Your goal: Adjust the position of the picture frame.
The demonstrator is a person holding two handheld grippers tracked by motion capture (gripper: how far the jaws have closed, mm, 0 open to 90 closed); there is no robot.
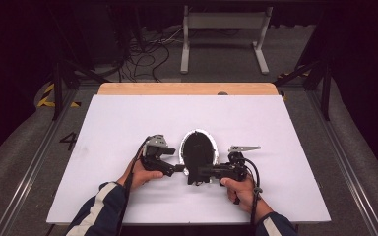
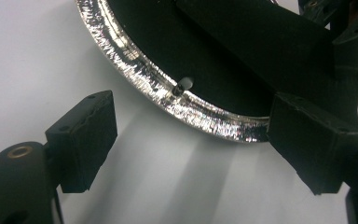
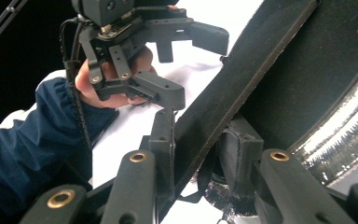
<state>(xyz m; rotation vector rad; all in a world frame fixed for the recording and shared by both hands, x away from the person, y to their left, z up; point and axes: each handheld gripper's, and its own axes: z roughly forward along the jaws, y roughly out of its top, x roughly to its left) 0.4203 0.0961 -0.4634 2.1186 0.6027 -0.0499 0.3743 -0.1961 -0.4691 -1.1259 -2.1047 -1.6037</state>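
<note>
A black oval piece (image 1: 197,150) with a glittering silver rim (image 2: 186,112) lies on the white board, and a flat black strap (image 3: 242,79) crosses it. My right gripper (image 1: 195,172) comes in from the right at the oval's near end. In the right gripper view it (image 3: 200,149) is shut on the strap's edge. My left gripper (image 1: 175,168) sits just left of the oval, open. In its own view the left gripper (image 2: 200,144) has the silver rim and a small peg (image 2: 184,85) just ahead of its spread jaws, touching nothing. The left gripper (image 3: 177,65) also appears open in the right gripper view.
The white board (image 1: 128,123) covers a wooden table whose far edge (image 1: 187,88) shows. Beyond it on the floor stand a grey frame (image 1: 224,34) and loose cables (image 1: 142,54). Blue sleeves with white stripes (image 1: 98,206) come in from the bottom.
</note>
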